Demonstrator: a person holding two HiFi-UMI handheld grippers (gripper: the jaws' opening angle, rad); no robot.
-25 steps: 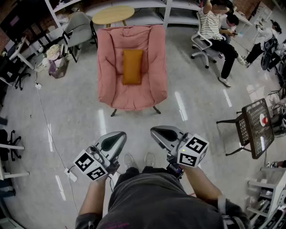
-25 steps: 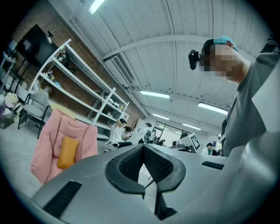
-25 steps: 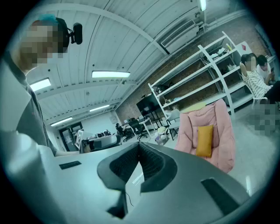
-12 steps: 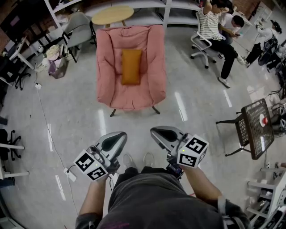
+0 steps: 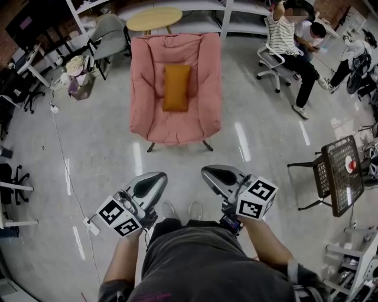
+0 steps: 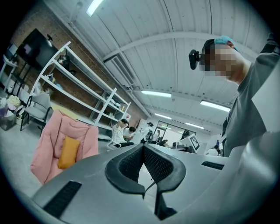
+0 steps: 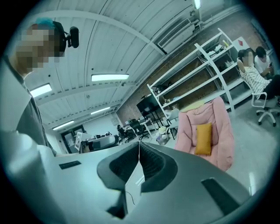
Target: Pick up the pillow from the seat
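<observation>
An orange pillow lies upright against the back of a pink padded chair across the floor ahead of me. The pillow and chair also show at the left of the left gripper view, and the pillow at the right of the right gripper view. My left gripper and right gripper are held close to my body, well short of the chair. Both are shut with nothing between the jaws, the tips meeting in each gripper view.
A round wooden table and white shelving stand behind the chair. People sit on office chairs at the back right. A black mesh side table is at the right. A cable runs along the floor at the left.
The view has shifted slightly, so the chair and pillow sit a touch to the right. Both grippers stay shut in the same place.
</observation>
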